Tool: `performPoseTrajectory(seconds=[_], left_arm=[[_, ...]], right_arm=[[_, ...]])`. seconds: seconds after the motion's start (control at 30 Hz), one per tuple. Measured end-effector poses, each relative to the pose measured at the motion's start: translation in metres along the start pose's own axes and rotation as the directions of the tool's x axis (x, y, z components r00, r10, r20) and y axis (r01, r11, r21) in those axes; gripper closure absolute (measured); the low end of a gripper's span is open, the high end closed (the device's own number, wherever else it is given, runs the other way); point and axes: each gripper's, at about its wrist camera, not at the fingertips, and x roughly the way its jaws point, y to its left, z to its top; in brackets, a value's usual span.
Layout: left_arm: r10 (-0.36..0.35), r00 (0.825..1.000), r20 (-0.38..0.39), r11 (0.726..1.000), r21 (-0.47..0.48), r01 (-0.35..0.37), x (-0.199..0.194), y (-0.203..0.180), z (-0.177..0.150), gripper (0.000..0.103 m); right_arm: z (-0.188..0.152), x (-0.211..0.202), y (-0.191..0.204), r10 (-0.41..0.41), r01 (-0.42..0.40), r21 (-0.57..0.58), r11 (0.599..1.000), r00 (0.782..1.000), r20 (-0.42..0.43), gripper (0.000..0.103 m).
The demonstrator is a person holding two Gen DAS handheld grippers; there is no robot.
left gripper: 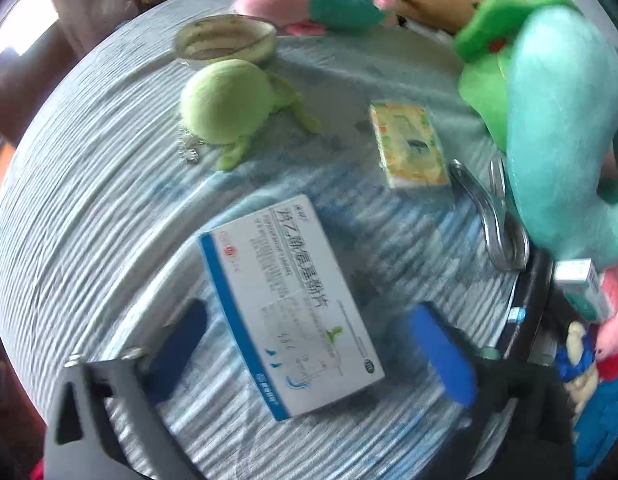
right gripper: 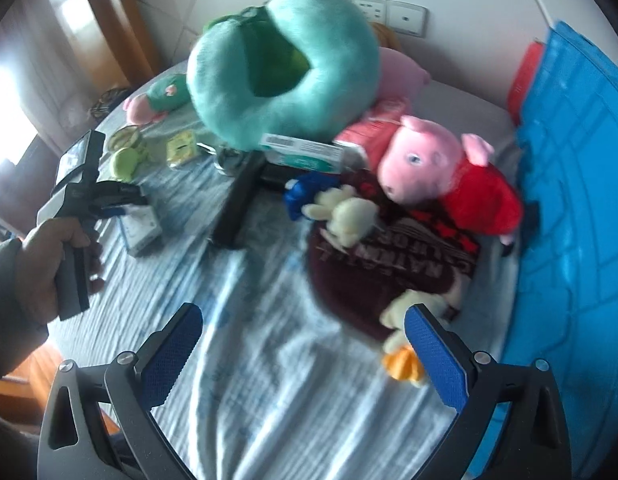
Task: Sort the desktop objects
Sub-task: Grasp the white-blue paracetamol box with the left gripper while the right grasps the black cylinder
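Observation:
My left gripper (left gripper: 309, 352) is open with its blue pads on either side of a white and blue medicine box (left gripper: 285, 304) that lies flat on the striped cloth; I cannot tell if the pads touch it. In the right wrist view the left gripper (right gripper: 121, 200) hovers at that box (right gripper: 143, 226). My right gripper (right gripper: 305, 352) is open and empty above bare cloth. Ahead of it lie a dark red cloth item (right gripper: 373, 272), a cream plush (right gripper: 345, 212) and a pink pig plush in red (right gripper: 441, 168).
A green round plush (left gripper: 229, 100), a bowl (left gripper: 225, 40), a yellow packet (left gripper: 409, 144), metal clippers (left gripper: 493, 216), a teal neck pillow (right gripper: 285, 64), a teal box (right gripper: 309, 152) on a black slab (right gripper: 241, 204), and a blue crate (right gripper: 577, 200) on the right.

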Motion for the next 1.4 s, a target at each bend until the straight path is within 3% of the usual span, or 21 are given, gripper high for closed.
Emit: performPoseTrajectory(seconds=[0.2,0.3,0.33,0.53,0.7,0.83,1.0,1.13,1.17,1.2,1.23,1.4], left_arm=[[0.056,0.998,-0.041,0.998,-0.036,-0.058,0.021,0.006,0.007,0.001],[0.062,0.994,-0.089,0.997,-0.046,-0.067,0.036,0.007,0.005,0.014],[0.071,0.995,-0.068,0.997,-0.035,-0.074,0.034,0.005,0.004,0.022],[0.026,0.999,0.022,0.997,0.077,-0.028,0.005,0.005,0.0,0.025],[-0.019,0.998,0.057,0.986,0.168,0.01,-0.024,0.019,0.002,0.025],[-0.055,0.996,0.064,0.974,0.222,0.04,-0.028,0.031,0.017,0.025],[-0.091,0.994,0.058,0.966,0.247,0.073,-0.045,0.057,0.013,0.025],[-0.106,0.992,0.071,0.959,0.27,0.083,-0.046,0.075,0.024,0.025],[-0.11,0.991,0.072,0.958,0.273,0.086,-0.046,0.077,0.026,0.025],[-0.114,0.991,0.073,0.957,0.275,0.09,-0.045,0.078,0.027,0.025],[-0.118,0.99,0.074,0.956,0.277,0.093,-0.045,0.08,0.029,0.025],[-0.144,0.986,0.08,0.953,0.278,0.117,-0.051,0.083,0.033,0.025]], right_arm=[[-0.003,0.0,0.014,0.005,-0.005,-0.033,0.999,1.0,-0.011,0.001],[-0.005,-0.001,0.008,-0.003,0.002,-0.026,1.0,1.0,-0.021,0.001],[-0.006,-0.001,0.006,-0.006,0.005,-0.024,1.0,1.0,-0.024,0.001],[-0.002,0.01,0.006,0.004,-0.005,-0.033,0.999,0.999,-0.035,0.001],[0.02,0.05,0.032,0.033,-0.033,-0.065,0.997,0.999,-0.01,0.001],[0.049,0.096,0.056,0.042,-0.042,-0.018,0.999,0.999,0.017,0.001],[0.083,0.161,0.079,-0.005,0.004,0.038,0.999,1.0,0.007,0.018],[0.095,0.201,0.081,-0.062,0.067,0.068,0.995,0.996,-0.062,0.027],[0.096,0.209,0.08,-0.08,0.086,0.069,0.994,0.993,-0.083,0.038],[0.096,0.215,0.08,-0.086,0.093,0.071,0.993,0.991,-0.1,0.057],[0.095,0.219,0.079,-0.088,0.097,0.075,0.992,0.99,-0.114,0.064],[0.088,0.214,0.08,-0.077,0.089,0.093,0.992,0.989,-0.124,0.068]])
